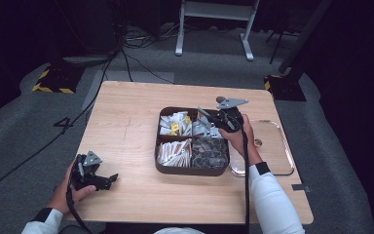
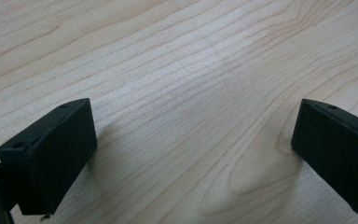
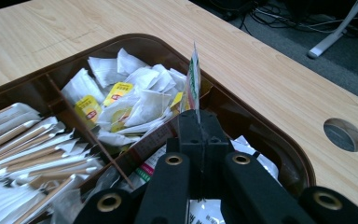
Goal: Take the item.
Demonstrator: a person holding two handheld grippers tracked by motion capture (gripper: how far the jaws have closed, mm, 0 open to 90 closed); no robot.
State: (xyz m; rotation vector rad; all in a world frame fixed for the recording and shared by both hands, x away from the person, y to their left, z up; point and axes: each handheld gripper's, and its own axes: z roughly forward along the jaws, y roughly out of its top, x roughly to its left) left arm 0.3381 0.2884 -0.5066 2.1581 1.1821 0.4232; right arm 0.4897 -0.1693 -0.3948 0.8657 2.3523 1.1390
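Brown 4-compartment tray (image 1: 161, 165) holds sachets; right tongs (image 3: 198, 122) pinch a packet (image 3: 194, 79), left tongs (image 2: 191, 154) gape.

White sleeves (image 1: 272, 197), dark cuffs, black grippers (image 1: 224, 118), possibly brass rivets

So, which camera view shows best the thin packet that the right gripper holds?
The right gripper view: the packet stands edge-on, pinched between the shut jaws of the right gripper, above the brown tray. In the high view it is a small pale sliver at that gripper. The left gripper view looks at bare wooden table.
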